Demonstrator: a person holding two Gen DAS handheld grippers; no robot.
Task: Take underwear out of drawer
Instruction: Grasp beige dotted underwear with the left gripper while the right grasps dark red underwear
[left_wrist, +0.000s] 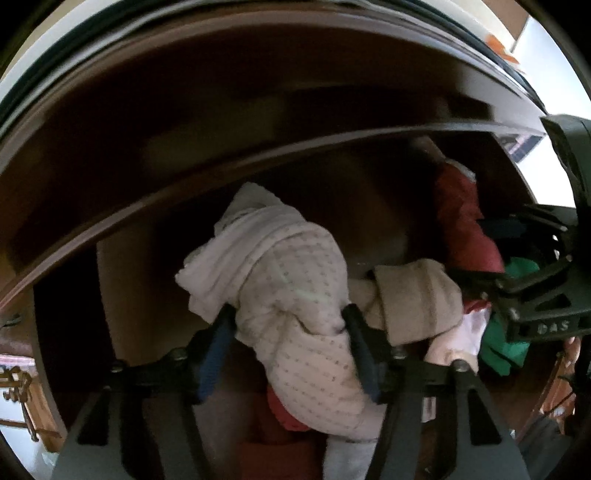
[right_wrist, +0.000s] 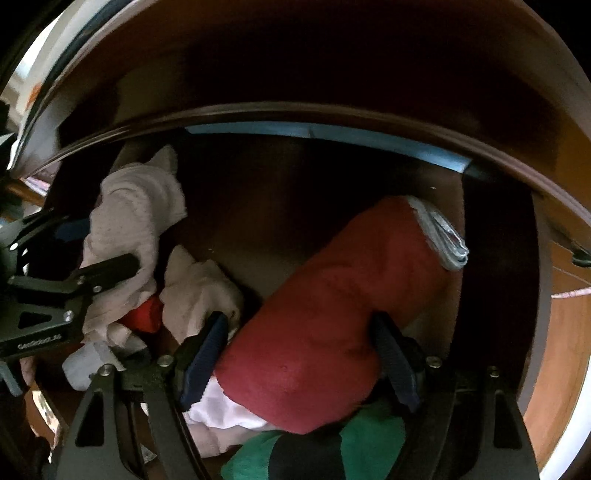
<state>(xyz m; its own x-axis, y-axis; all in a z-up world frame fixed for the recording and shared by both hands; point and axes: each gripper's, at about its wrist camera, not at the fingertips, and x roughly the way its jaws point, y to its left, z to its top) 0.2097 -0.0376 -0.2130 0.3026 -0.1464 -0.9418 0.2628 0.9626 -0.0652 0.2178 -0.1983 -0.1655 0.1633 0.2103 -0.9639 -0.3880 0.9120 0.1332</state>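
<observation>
Both grippers reach into an open brown wooden drawer (left_wrist: 122, 295) full of rolled underwear. My left gripper (left_wrist: 291, 325) is shut on a white rolled pair with small dots (left_wrist: 295, 288), its two fingers pressing on either side. My right gripper (right_wrist: 301, 347) is shut on a dark red rolled pair with a grey waistband (right_wrist: 332, 314). The right gripper also shows at the right edge of the left wrist view (left_wrist: 524, 295), next to the red roll (left_wrist: 465, 221). The left gripper also shows at the left of the right wrist view (right_wrist: 74, 280), on the white roll (right_wrist: 129, 221).
A beige roll (left_wrist: 417, 295), green cloth (left_wrist: 506, 347) (right_wrist: 369, 439), a white-pink piece (right_wrist: 221, 410) and a bright red piece (right_wrist: 146, 317) lie in the drawer. The cabinet frame (left_wrist: 184, 177) overhangs the drawer's back. Blue tape (right_wrist: 332, 134) lines the frame's underside.
</observation>
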